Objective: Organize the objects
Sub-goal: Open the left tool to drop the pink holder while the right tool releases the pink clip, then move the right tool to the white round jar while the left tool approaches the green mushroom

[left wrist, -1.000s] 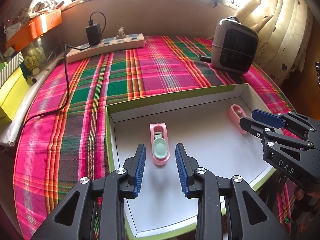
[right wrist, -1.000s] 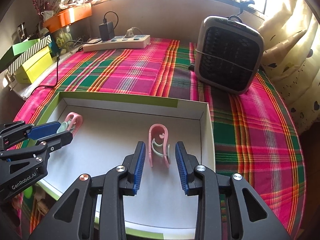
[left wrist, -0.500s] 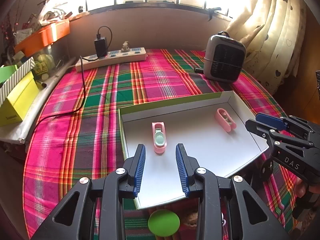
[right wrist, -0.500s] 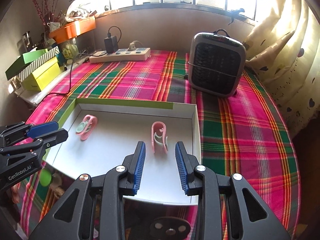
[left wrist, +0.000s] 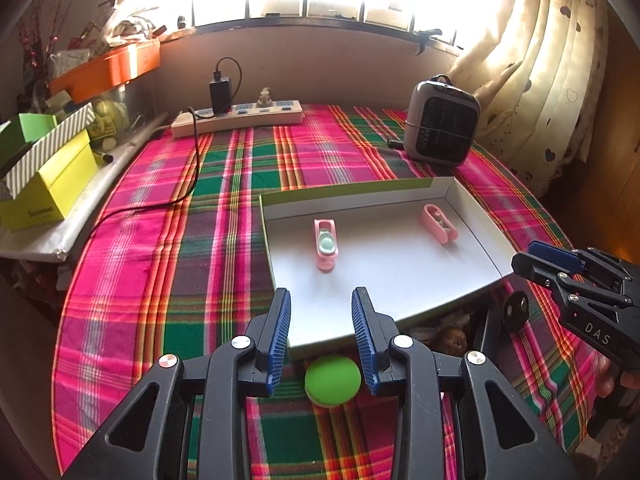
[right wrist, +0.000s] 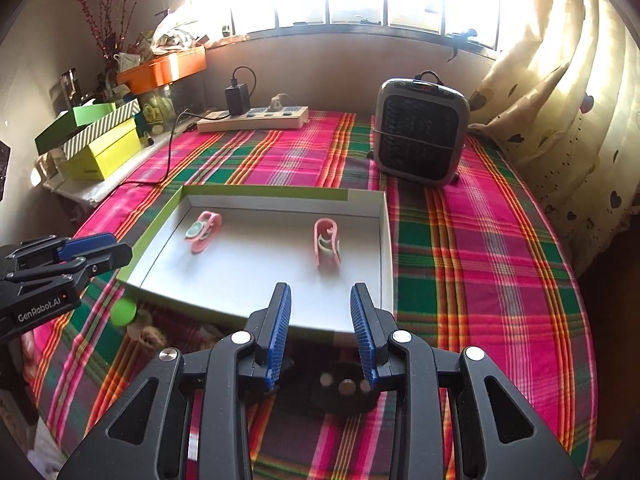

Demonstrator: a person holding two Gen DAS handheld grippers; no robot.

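Note:
A shallow white box lid with green rim [left wrist: 400, 280] [right wrist: 256, 276] lies on the plaid cloth. Two pink clips lie in it: one with a mint centre [left wrist: 326, 242] [right wrist: 203, 232] on the left, another [left wrist: 439, 224] [right wrist: 327, 246] on the right. My left gripper [left wrist: 322, 336] is open and empty, above the lid's near edge; it also shows in the right wrist view [right wrist: 96, 252]. My right gripper [right wrist: 320, 336] is open and empty near the lid's near right corner, and shows in the left wrist view [left wrist: 548, 260]. A green round disc [left wrist: 333, 380] [right wrist: 123, 312] lies below the lid's edge.
A grey heater [left wrist: 442, 124] [right wrist: 420, 132] stands at the back right. A power strip with charger and cable [left wrist: 240, 116] [right wrist: 256, 118] lies at the back. Yellow and green boxes [left wrist: 44, 176] [right wrist: 100, 144] sit at the left. A black round part [right wrist: 344, 390] [left wrist: 516, 312] lies near the lid's front.
Both grippers have pulled back and up from the lid, so the clips look smaller and farther. The green disc and black part came into view. Both stay open.

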